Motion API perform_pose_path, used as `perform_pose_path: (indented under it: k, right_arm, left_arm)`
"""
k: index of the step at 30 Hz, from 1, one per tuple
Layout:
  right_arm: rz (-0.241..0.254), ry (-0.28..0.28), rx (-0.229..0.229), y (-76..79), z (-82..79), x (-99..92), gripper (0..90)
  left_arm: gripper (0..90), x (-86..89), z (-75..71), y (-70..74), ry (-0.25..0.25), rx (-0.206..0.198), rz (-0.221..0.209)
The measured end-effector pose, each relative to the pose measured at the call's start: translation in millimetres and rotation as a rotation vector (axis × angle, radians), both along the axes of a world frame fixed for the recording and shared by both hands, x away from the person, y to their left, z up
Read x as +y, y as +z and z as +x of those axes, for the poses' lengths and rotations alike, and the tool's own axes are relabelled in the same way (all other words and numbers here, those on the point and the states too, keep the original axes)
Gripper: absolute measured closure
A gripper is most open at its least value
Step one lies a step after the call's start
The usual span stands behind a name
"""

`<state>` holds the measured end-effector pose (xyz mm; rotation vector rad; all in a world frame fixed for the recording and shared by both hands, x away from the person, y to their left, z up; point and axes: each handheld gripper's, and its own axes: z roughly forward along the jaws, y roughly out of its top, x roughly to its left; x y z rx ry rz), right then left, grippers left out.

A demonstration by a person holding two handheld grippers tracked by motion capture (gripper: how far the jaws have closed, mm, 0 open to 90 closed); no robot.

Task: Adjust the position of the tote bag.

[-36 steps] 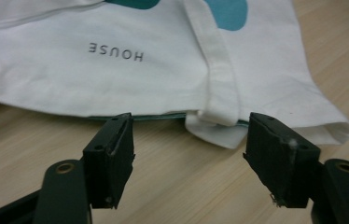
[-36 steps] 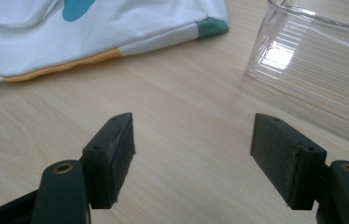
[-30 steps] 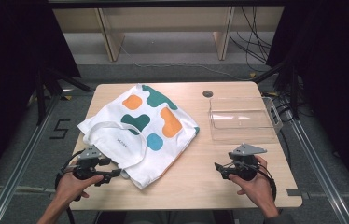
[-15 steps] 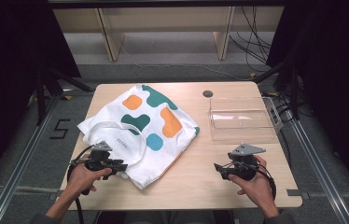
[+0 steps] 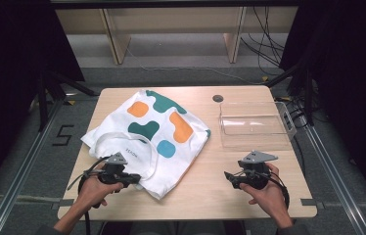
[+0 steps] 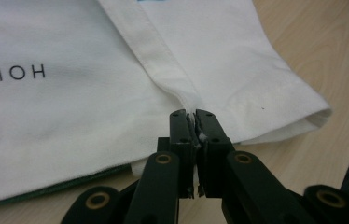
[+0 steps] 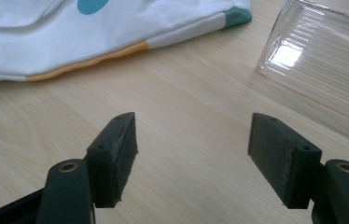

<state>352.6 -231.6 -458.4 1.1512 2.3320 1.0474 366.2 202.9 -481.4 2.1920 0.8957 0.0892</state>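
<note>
Left hand-held gripper: just clamped on tote bag strap | right hand-held gripper: wide open, empty

Bare bench lies open between the white tote bag and the right hand-held gripper. The clear plastic tray blocks the far right. The bag covers the left half.

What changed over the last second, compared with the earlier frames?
The left gripper moved in toward the near side of the white tote bag; its jaws have just been closing and now pinch the bag's handle strap. The right gripper stayed open over bare table, and the clear tray kept its place.
</note>
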Motion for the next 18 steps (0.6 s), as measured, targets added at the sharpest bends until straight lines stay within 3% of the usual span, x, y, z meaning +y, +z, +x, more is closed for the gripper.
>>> perform_pose_path:
  k: [4, 5, 7, 9, 10, 16, 18]
  right_arm:
    - [-0.015, 0.003, -0.016, -0.6, 0.7, -1.3, 33.5]
    - [0.000, -0.003, 0.001, 0.2, 0.2, -0.8, 33.6]
    - [-0.001, -0.007, -0.013, -0.4, 0.6, -1.5, 33.7]
    - [0.011, -0.021, 0.008, 0.5, -0.8, -1.2, 34.2]
    - [-0.011, 0.003, -0.019, -0.4, 0.8, -3.1, 34.8]
    - [-0.020, 0.026, -0.026, -1.0, -0.1, -1.4, 35.1]
    - [-0.016, 0.047, -0.018, 0.0, -0.8, 1.4, 35.9]
  left_arm:
    - [85.9, -15.3, -3.2, -0.9, -0.019, 0.010, -0.014]
    - [86.0, -20.3, -3.6, -0.2, -0.041, -0.001, -0.011]
    - [86.0, -30.1, -5.2, -0.6, -0.057, -0.003, -0.016]
    - [86.0, -39.8, -4.6, -1.9, -0.058, 0.013, -0.039]
    - [85.9, -45.5, -4.0, -3.2, -0.056, 0.026, -0.050]
    - [86.0, -76.6, -1.0, -1.6, -0.118, 0.005, -0.043]
    - [86.0, -85.4, -1.2, -3.6, -0.113, 0.012, -0.060]
